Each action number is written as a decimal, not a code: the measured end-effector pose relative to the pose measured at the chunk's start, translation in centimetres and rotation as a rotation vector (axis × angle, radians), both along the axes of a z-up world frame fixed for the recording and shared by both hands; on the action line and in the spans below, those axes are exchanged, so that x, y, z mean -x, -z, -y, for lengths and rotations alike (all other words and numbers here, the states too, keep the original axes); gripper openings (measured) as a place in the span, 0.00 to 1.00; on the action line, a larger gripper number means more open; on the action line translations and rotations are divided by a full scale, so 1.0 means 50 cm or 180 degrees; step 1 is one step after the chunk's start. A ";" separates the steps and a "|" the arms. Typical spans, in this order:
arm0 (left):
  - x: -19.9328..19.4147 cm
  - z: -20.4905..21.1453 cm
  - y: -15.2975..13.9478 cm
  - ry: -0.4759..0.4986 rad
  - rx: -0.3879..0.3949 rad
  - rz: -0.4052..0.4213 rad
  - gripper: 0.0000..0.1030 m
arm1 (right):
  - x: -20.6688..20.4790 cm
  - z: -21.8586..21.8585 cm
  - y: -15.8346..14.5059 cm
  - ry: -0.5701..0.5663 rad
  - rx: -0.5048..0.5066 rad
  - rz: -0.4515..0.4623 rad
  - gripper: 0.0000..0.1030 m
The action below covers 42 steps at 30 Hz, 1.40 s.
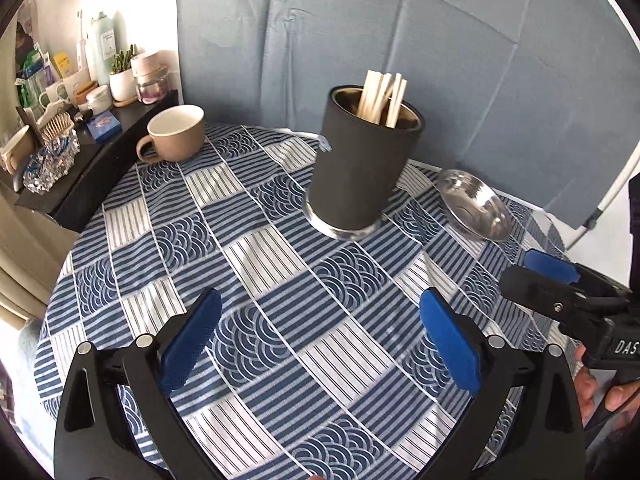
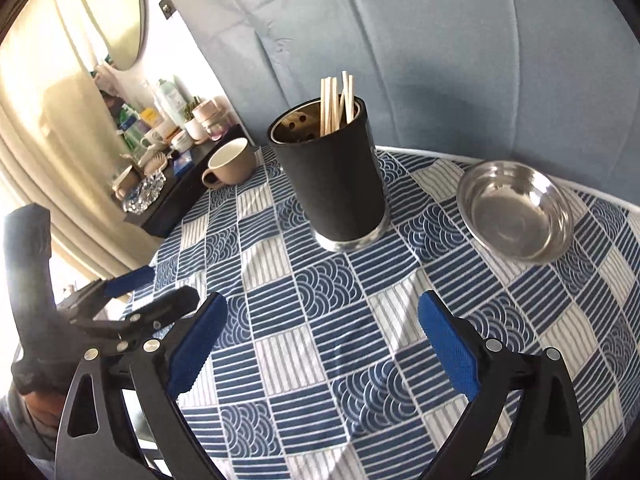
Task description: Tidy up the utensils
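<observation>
Left gripper (image 1: 320,340): jaws spread wide, nothing between them, above the blue patterned tablecloth (image 1: 280,280). Right gripper (image 2: 322,346): jaws likewise wide apart and empty. Beyond both, a black holder (image 1: 362,160) stands upright, chopsticks (image 1: 382,98) inside. Steel dish (image 2: 516,216) sits nearby; beige mug (image 1: 176,134) farther off.

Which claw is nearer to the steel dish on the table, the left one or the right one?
Right, as far as the views tell. The right claw hangs open with the steel dish ahead on its right. The left claw, also open, is on the far side of the right one from the dish.
</observation>
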State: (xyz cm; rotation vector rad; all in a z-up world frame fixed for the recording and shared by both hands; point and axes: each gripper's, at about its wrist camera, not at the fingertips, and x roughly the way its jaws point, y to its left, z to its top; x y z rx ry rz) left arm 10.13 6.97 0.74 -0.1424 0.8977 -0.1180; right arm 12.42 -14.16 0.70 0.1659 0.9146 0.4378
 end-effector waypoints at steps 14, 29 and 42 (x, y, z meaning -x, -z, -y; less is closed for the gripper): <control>0.086 0.009 -0.066 -0.0168 0.0037 0.0099 0.94 | 0.108 0.008 -0.052 0.0119 0.0182 0.0158 0.91; 0.123 0.010 -0.067 -0.0281 -0.0079 -0.0089 0.94 | 0.161 0.027 -0.086 0.0275 0.0311 0.0353 0.91; 0.125 0.028 -0.069 -0.0291 -0.0100 -0.0098 0.94 | 0.175 0.048 -0.073 0.0313 0.0450 0.0261 0.91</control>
